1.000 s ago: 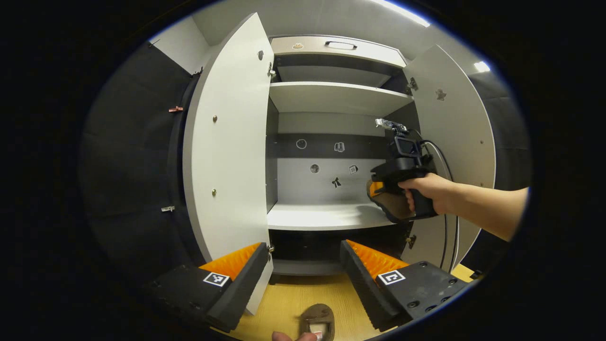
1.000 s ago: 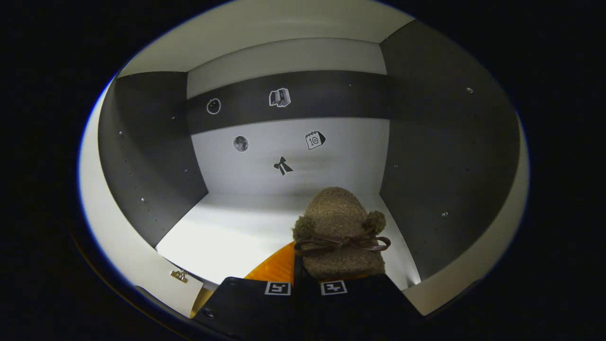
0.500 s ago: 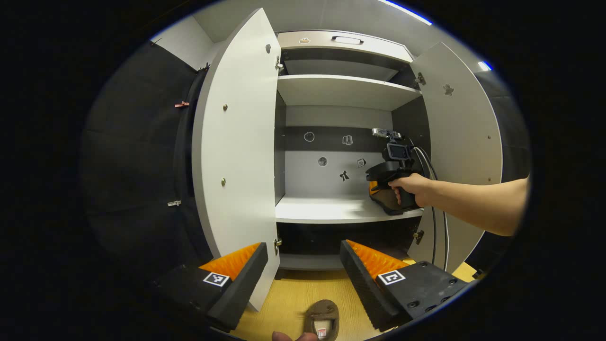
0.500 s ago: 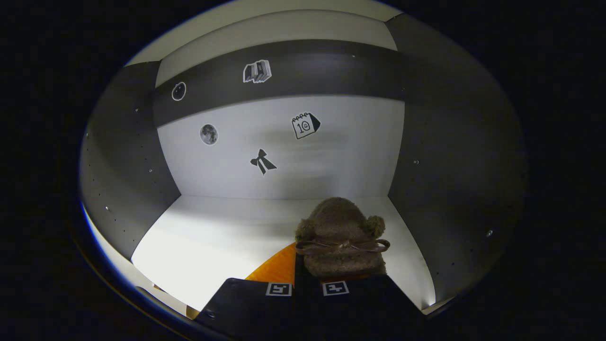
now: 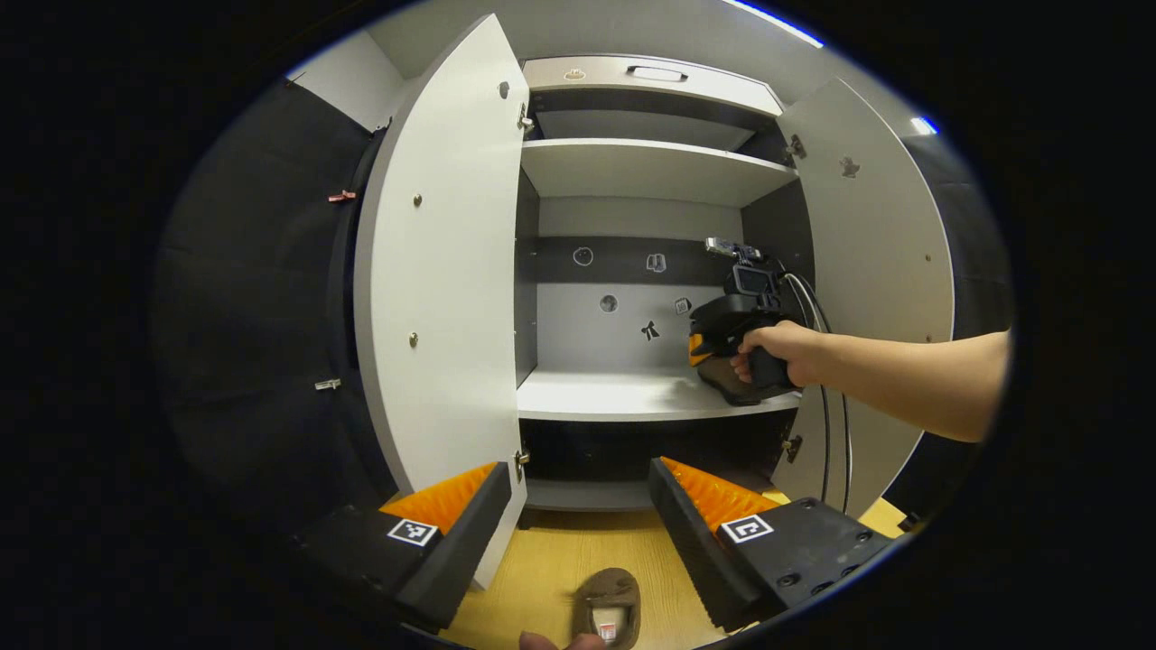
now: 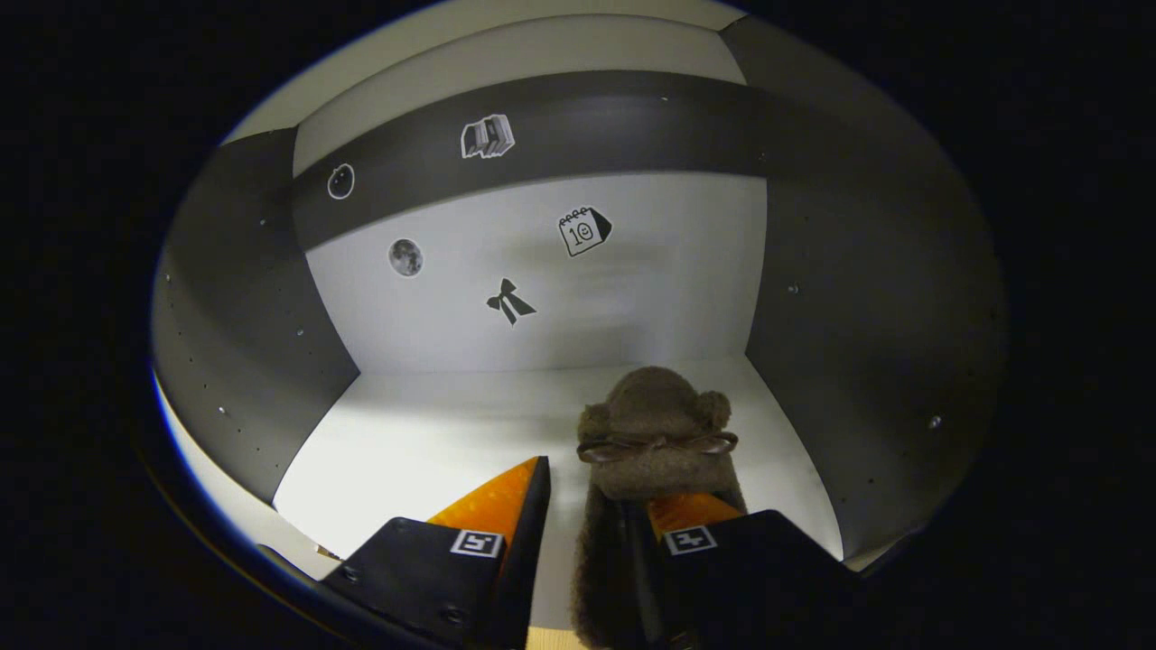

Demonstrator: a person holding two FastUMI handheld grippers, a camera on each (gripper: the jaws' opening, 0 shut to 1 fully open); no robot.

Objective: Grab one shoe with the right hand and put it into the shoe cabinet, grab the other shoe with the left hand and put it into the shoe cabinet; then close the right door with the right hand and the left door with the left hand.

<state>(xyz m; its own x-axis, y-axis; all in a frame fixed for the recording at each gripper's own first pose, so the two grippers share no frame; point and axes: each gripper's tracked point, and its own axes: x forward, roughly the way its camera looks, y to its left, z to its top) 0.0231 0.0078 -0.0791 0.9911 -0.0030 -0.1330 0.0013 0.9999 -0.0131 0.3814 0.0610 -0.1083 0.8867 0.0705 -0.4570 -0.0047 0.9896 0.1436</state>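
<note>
Two fuzzy slippers counted: one shoe (image 6: 655, 433) lies on the middle shelf (image 6: 433, 442) of the shoe cabinet (image 5: 650, 171) near its right wall, the other shoe (image 5: 607, 607) on the wooden floor (image 5: 542, 578) below the left gripper (image 5: 578, 533). Both look light, soft and compressible, best pinched at the heel collar or side wall. Right gripper (image 6: 587, 533) has its jaws parted around the placed shoe's heel, apparently released; left gripper's jaws are spread, holding nothing; both doors stand open.

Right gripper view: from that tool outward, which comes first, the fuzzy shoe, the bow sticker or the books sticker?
Going out from the right tool:
1. Fuzzy shoe, right between its fingers, on the shelf.
2. Bow sticker, low on the back wall.
3. Books sticker, higher up, on the dark band.
</note>
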